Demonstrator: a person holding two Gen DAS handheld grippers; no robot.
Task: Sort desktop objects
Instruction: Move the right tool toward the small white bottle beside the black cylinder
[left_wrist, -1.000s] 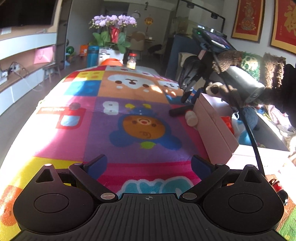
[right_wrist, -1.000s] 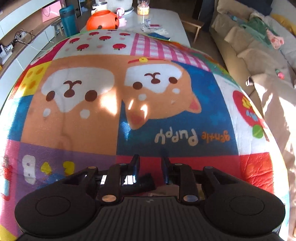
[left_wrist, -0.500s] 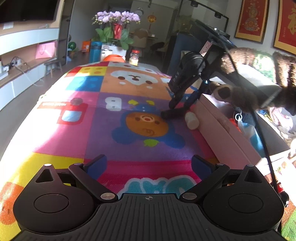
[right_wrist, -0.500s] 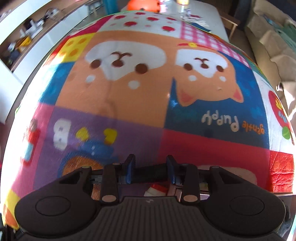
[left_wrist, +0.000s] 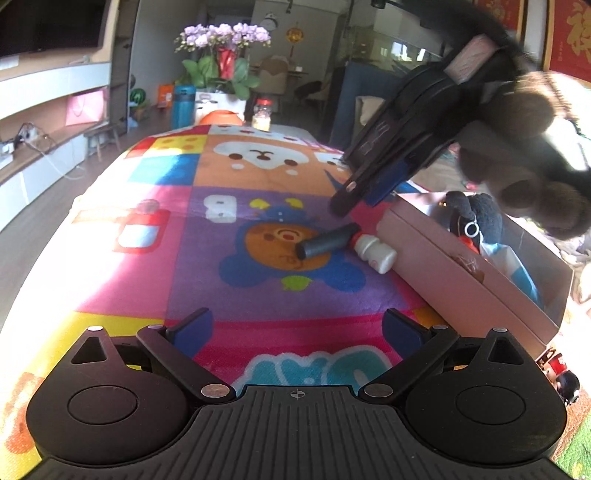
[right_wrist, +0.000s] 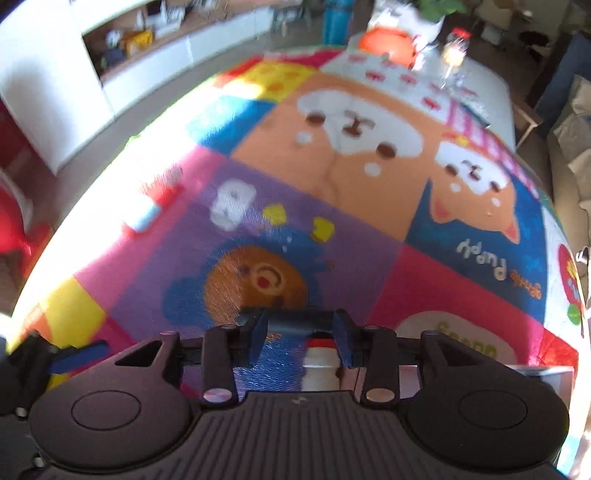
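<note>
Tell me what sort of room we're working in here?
Most likely a home living room: a potted orchid at the table's far end, red framed hangings on the wall, a sofa beside the table.

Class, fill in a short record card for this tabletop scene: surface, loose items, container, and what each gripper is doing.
surface: colourful cartoon mat
loose items: dark tube and small white bottle, lying end to end beside the box
container: pink box, open, with a black plush toy inside
left gripper: open, nothing between its fingers
right gripper: above the tube, jaws opening, not pressing on anything
background: purple flowers and a jar at the far end
</note>
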